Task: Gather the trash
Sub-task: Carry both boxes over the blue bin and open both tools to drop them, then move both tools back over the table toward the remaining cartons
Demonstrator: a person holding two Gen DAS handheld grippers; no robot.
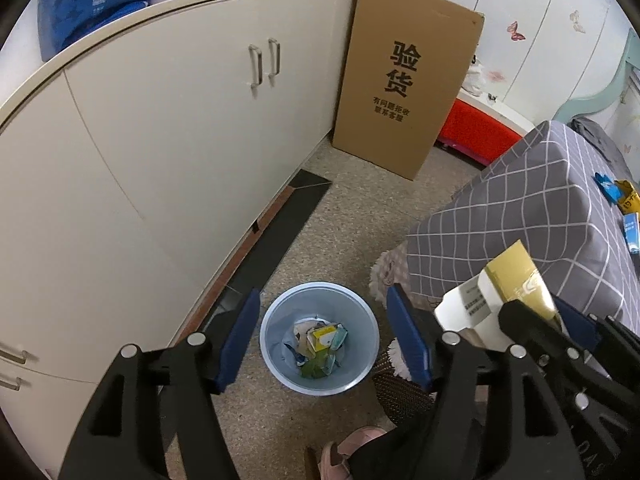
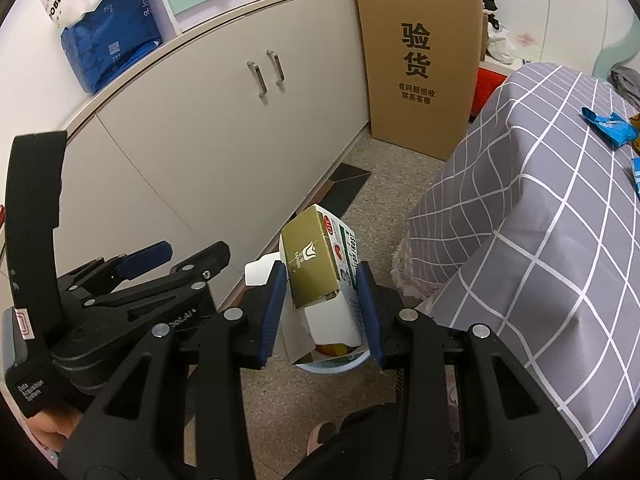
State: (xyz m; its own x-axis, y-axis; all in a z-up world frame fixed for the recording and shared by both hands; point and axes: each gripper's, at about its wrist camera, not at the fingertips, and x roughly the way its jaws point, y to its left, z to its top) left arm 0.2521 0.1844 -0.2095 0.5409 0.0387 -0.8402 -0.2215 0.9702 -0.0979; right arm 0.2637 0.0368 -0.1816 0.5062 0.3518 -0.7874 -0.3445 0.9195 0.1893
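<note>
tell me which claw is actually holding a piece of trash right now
The right claw: its blue pads clamp the gold-and-white carton above the blue bin. The left claw is open, with nothing between its pads.

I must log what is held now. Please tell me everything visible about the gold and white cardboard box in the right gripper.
The gold and white cardboard box is a small carton, gold on one face, white with green and red print on another. Its end flaps hang open, showing a white inside. It is tilted, clamped between the blue pads of the right gripper, above the light blue plastic bin on the floor. Nothing else touches it.
</note>
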